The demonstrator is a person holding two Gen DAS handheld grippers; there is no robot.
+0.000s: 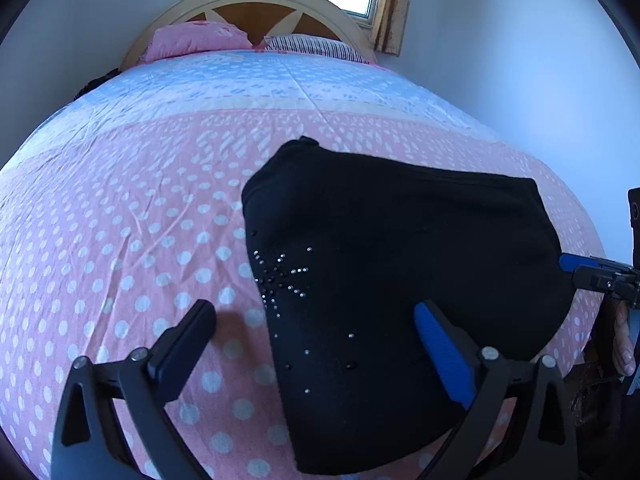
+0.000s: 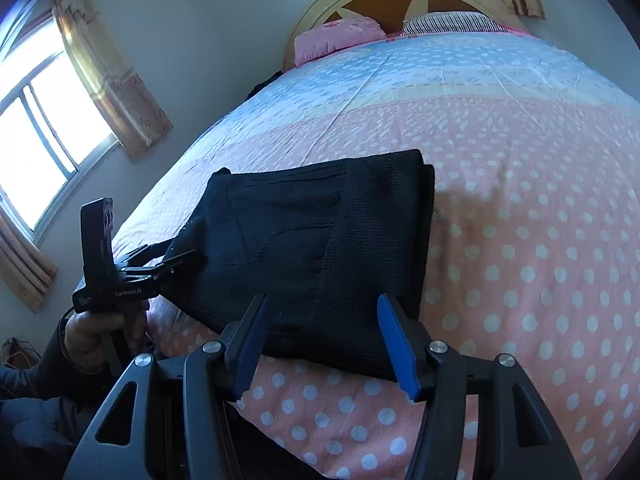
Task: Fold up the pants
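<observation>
Pants sat folded on the bed, just ahead of both wide-apart grippers, left gripper and right gripper, neither holding anything.

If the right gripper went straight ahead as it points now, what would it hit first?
Most likely the folded black pants: the open right gripper points at their near edge on the bed. Height above them is unclear.

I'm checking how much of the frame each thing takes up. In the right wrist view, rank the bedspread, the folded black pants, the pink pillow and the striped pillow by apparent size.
1. Bedspread
2. Folded black pants, though nearer the camera
3. Pink pillow and striped pillow: alike, both far off, not ranked.
</observation>
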